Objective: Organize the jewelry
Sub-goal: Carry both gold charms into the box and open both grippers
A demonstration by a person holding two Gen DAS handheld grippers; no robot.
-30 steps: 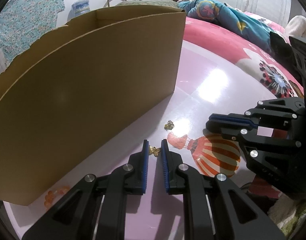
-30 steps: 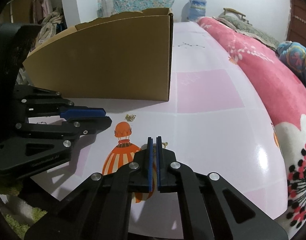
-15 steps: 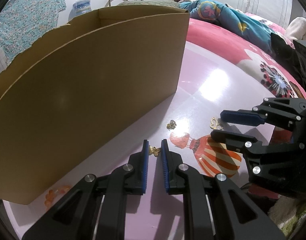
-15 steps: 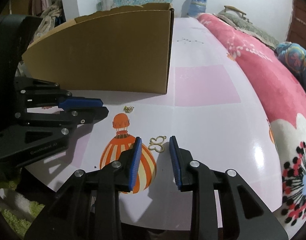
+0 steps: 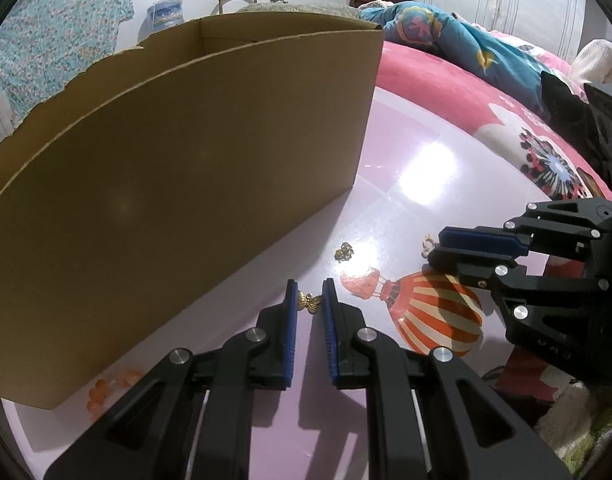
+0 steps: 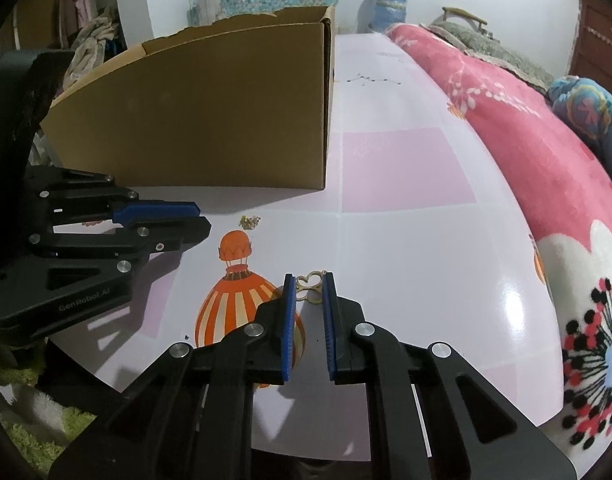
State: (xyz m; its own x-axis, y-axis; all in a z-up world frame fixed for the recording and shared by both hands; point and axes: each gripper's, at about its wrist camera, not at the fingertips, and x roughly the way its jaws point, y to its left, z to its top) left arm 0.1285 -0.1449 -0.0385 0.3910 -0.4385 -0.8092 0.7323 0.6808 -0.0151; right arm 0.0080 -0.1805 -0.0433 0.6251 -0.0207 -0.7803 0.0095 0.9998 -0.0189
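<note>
Near the box's front wall, my left gripper [image 5: 310, 294] pinches a gold butterfly charm [image 5: 309, 303]; my right gripper [image 6: 309, 286], jaws just closing, clamps an openwork gold pendant [image 6: 312, 287]. Nothing looks boxed yet: a small gold cluster [image 6: 249, 222] and orange beads [image 5: 105, 390] lie loose. The cardboard box [image 5: 177, 184] hides its inside.

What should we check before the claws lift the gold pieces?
1. Left claw pinches the small gold butterfly: ok.
2. Right claw, whose jaws have just been closing, pinches the looped gold charm: ok.
3. Cardboard box is open on top: ok.
4. Room inside the box: cannot tell.
5. Loose gold cluster lies clear of both claws: ok.
6. The two claws are apart from each other: ok.
</note>
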